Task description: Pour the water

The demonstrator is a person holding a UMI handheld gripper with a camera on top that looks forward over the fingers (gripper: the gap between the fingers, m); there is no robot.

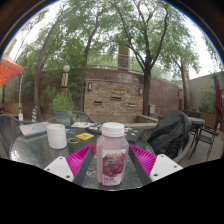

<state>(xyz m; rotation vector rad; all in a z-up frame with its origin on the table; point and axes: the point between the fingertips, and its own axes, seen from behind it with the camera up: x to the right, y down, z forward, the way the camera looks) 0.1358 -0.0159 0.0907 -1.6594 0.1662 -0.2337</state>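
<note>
Gripper view: bottle (112,153) sits upright between my fingers, white cap, clear body with pink label. Pink pads (143,160) flank it at 3 and 9 o'clock; I can't tell whether both press on it. Gripper (112,165) fingers are spread about bottle-wide. Bottle rests on or just above glass table (40,152). White cup (57,135) stands at 10 o'clock from bottle, well apart. Papers (84,131) lie beyond at 11 o'clock. Dark backpack (170,133) at 2 o'clock. Brick fireplace (112,97) and trees (110,30) at 12 o'clock, far behind.
</note>
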